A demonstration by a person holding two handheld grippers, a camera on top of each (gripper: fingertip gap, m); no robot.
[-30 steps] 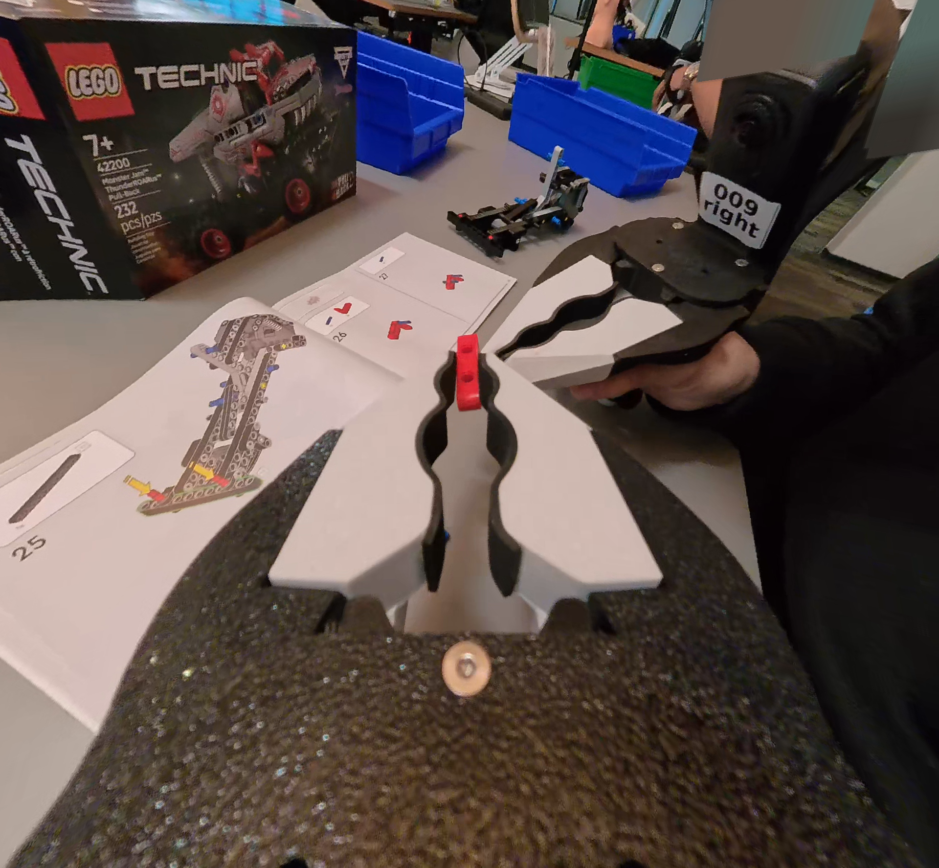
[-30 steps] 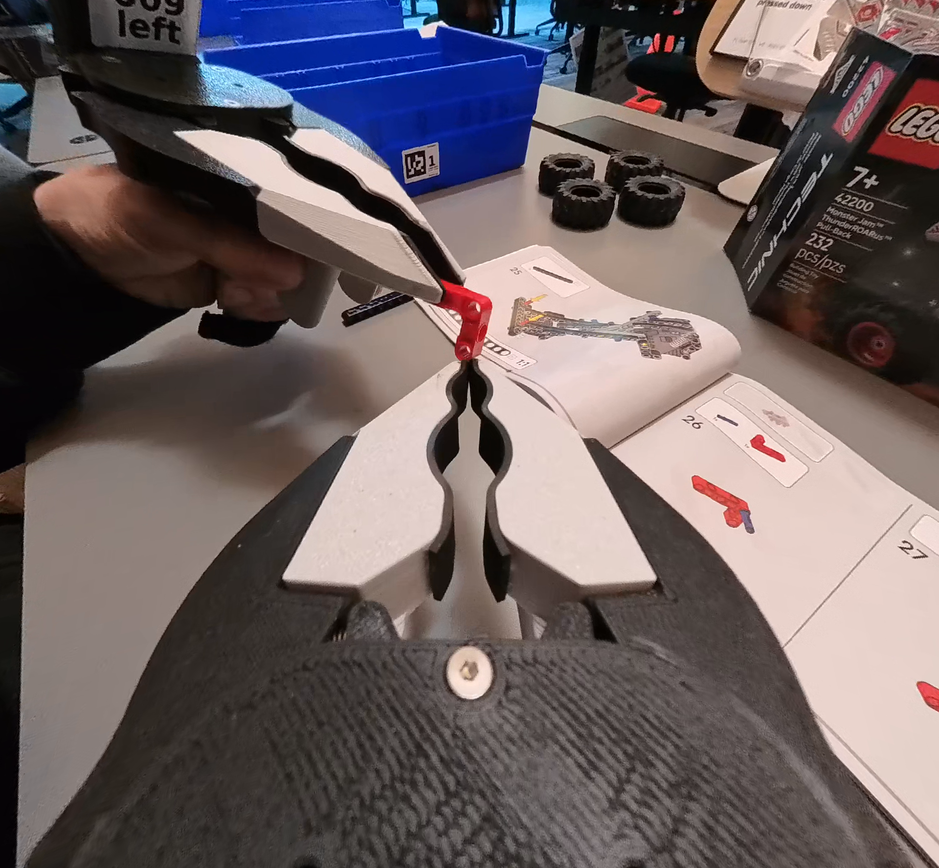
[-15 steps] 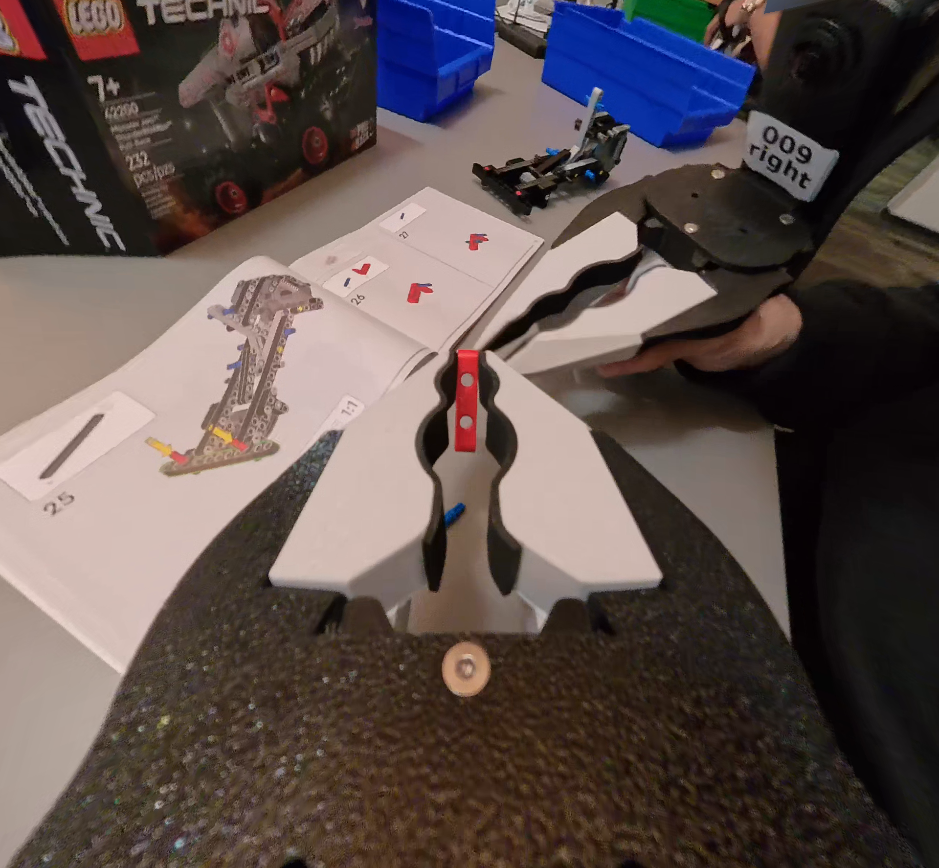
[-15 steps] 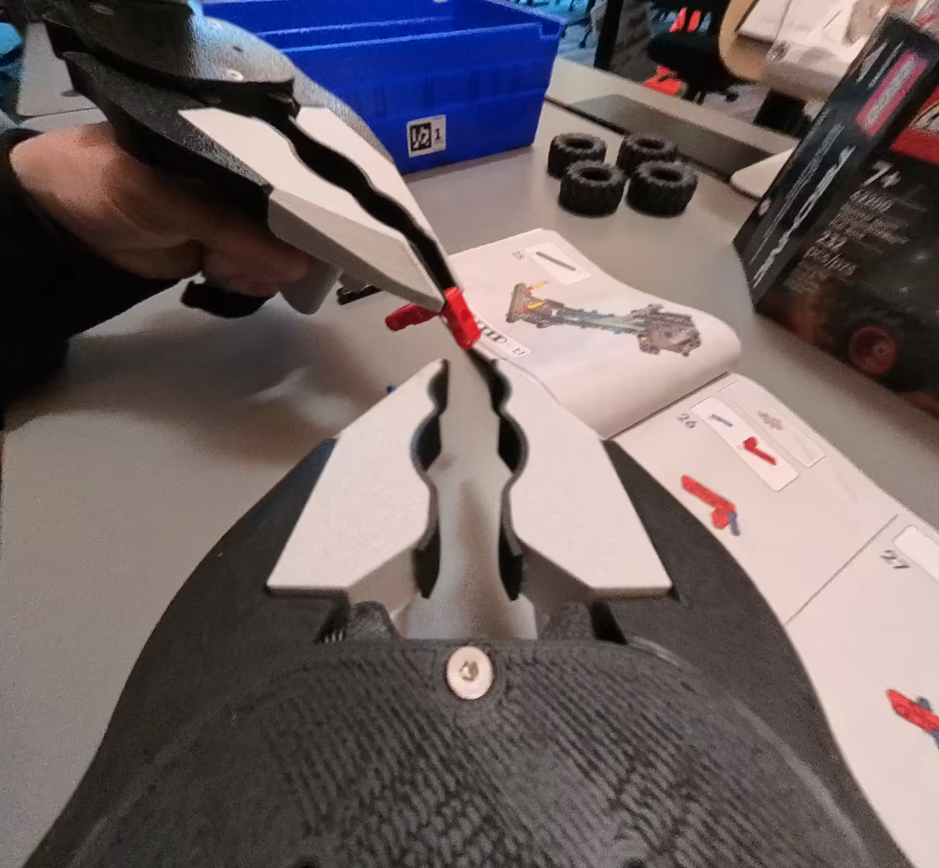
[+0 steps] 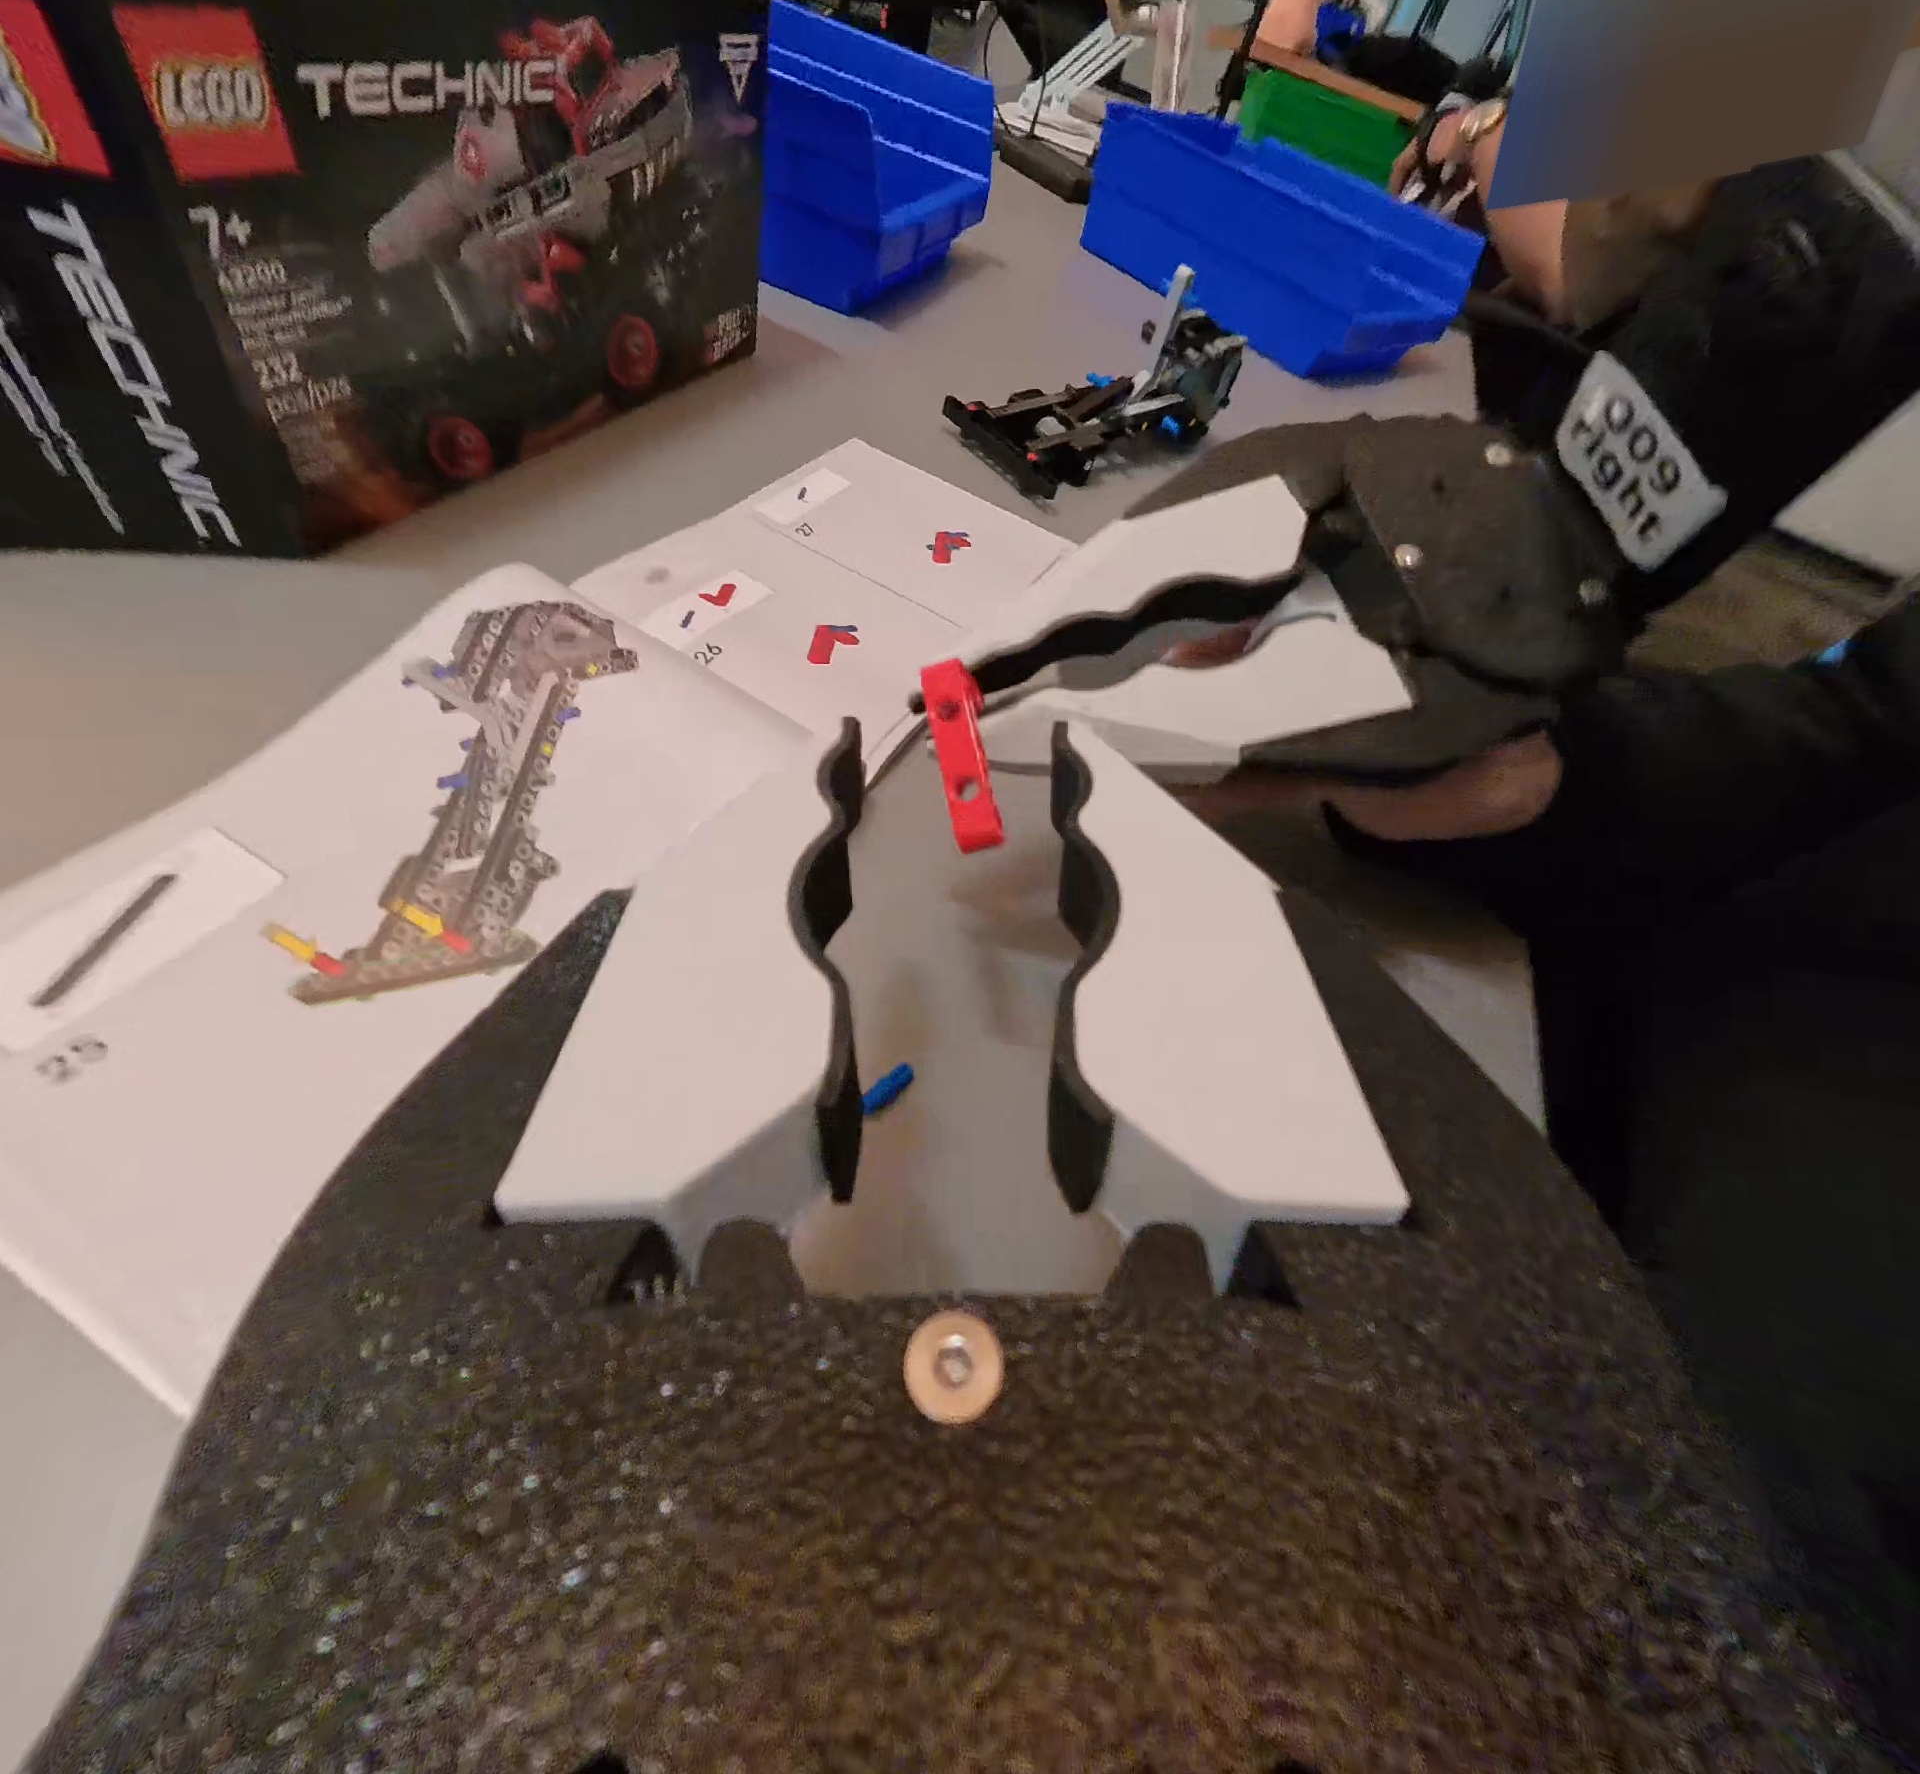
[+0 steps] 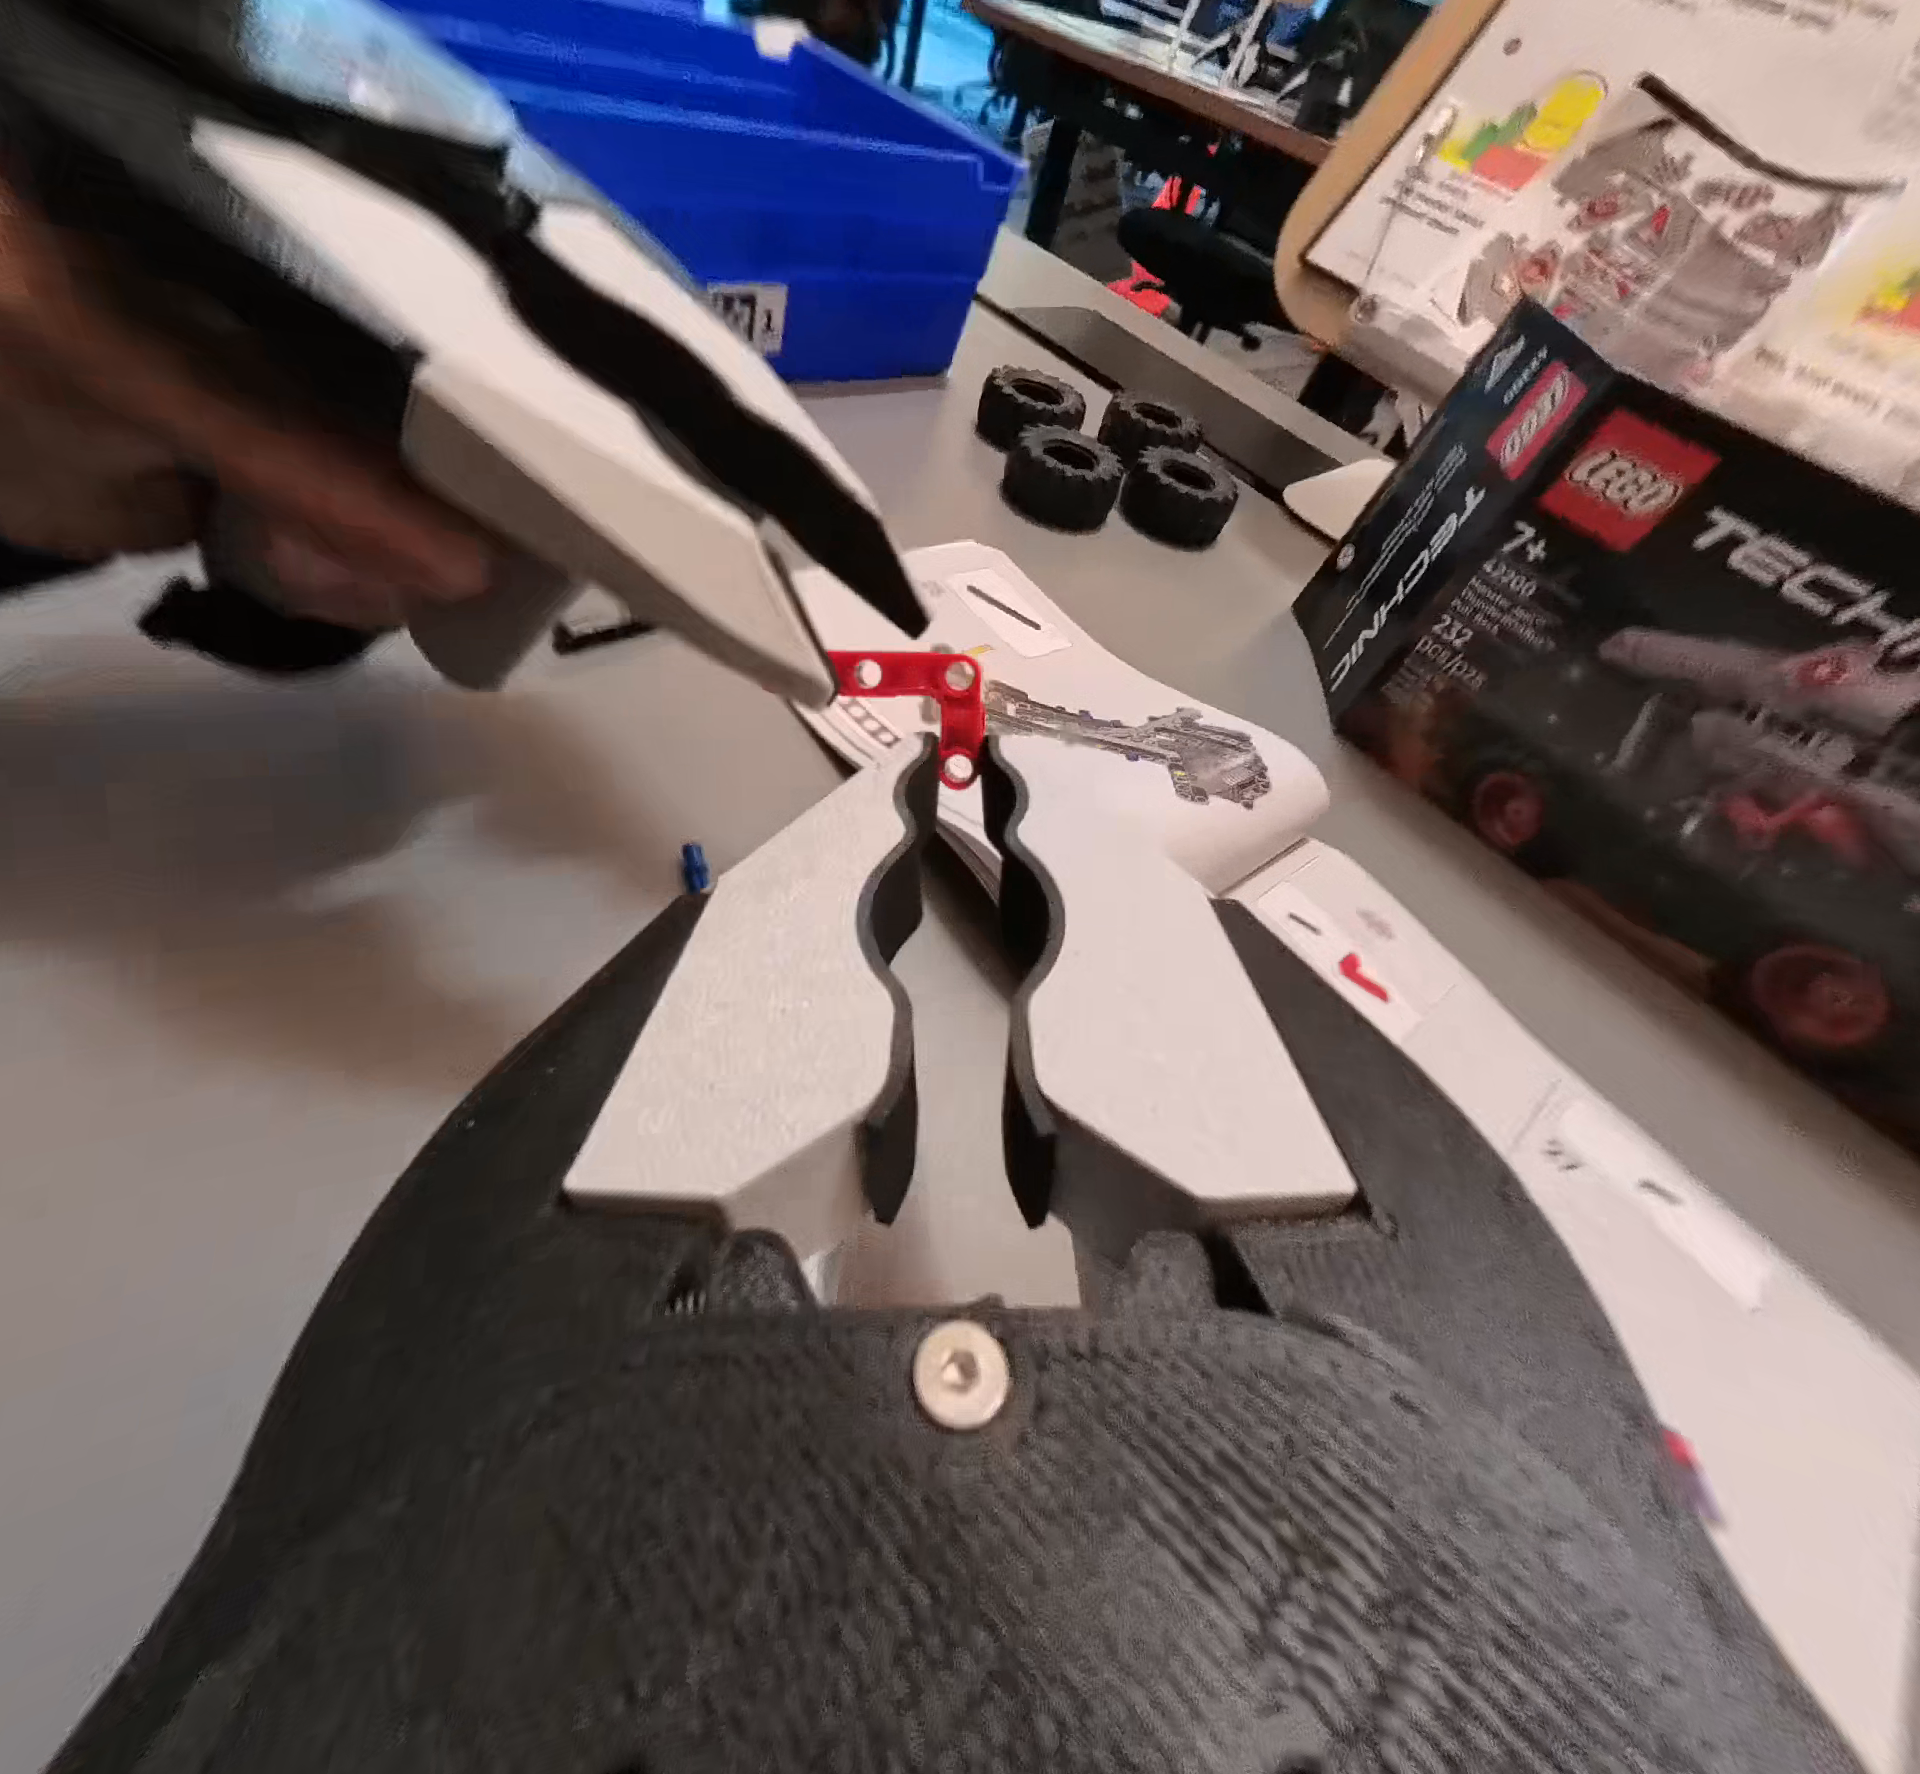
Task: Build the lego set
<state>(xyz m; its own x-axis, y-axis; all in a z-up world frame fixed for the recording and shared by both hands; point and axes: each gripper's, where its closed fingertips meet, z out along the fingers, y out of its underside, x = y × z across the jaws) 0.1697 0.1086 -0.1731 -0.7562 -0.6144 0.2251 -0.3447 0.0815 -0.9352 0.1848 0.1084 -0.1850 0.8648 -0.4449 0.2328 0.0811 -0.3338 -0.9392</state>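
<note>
Red L-shaped beam point(image 6: 940, 706) hangs in the air, pinched at its short leg by the right gripper point(image 6: 954, 756), likely to turn its holes outward. The left gripper point(image 5: 956, 748) stands wide around it, gripping nothing. Below on the table point(image 6: 260, 893) lie a blue pin point(image 5: 886, 1087) and the open instruction booklet point(image 5: 312, 893).

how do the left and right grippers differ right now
The left gripper has fingers spread wide; the right gripper has them nearly closed. The left gripper holds nothing; the right gripper pinches the red L-shaped piece at its tips. Both have grey fingers with black wavy pads.
</note>
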